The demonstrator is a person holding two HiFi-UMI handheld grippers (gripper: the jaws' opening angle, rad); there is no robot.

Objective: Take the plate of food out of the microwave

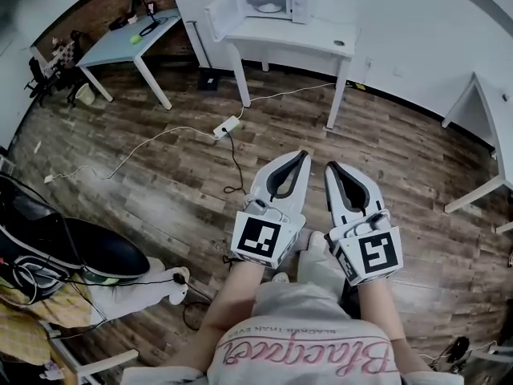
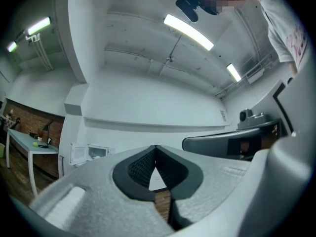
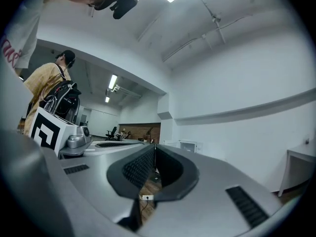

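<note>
Far across the room, the white microwave (image 1: 268, 4) stands on a white table (image 1: 321, 40) with its door (image 1: 219, 16) swung open to the left. A pale plate (image 1: 269, 8) shows inside it. Both grippers are held side by side low in front of me, well short of that table. My left gripper (image 1: 304, 155) is shut with nothing in it, and so is my right gripper (image 1: 329, 166). In the left gripper view the jaw tips meet (image 2: 156, 147), with the microwave (image 2: 91, 153) small at the left. In the right gripper view the closed tips (image 3: 155, 146) lie just left of the microwave (image 3: 190, 146).
A power strip (image 1: 226, 127) and its cables lie on the wooden floor between me and the table. A grey-blue desk (image 1: 120, 42) stands back left, another white table (image 1: 490, 111) at the right, and a black bag (image 1: 72, 251) at my left. A person with a backpack (image 3: 52, 90) stands beside me.
</note>
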